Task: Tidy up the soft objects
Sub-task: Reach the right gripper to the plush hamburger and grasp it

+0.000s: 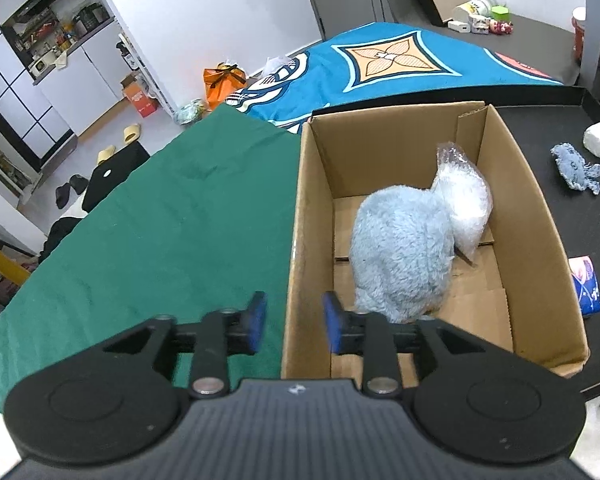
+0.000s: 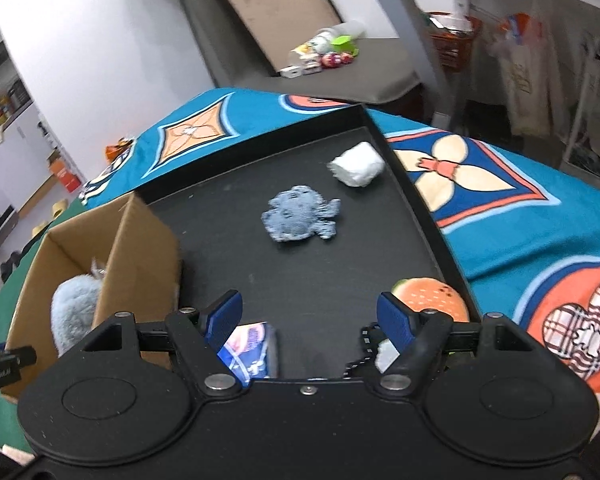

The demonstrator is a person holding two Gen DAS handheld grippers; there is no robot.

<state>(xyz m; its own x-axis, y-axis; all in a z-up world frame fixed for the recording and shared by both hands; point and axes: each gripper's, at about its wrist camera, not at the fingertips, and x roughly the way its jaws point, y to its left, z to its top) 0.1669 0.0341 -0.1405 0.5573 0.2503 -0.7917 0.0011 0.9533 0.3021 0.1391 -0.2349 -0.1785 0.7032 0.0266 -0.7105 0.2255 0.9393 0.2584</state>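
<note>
The desk is covered by two cloths: a green cloth (image 1: 172, 216) on its left part and a teal patterned blanket (image 2: 540, 208) across the far and right parts. On them sit an open cardboard box (image 1: 312, 240), resting beside the green cloth, and a black tray (image 2: 308, 264) just right of the box, touching it. The tray lies on the blanket, whose pattern shows past the tray's far and right rims. Beyond the blanket's far edge a grey surface (image 2: 364, 68) carries small clutter.
</note>
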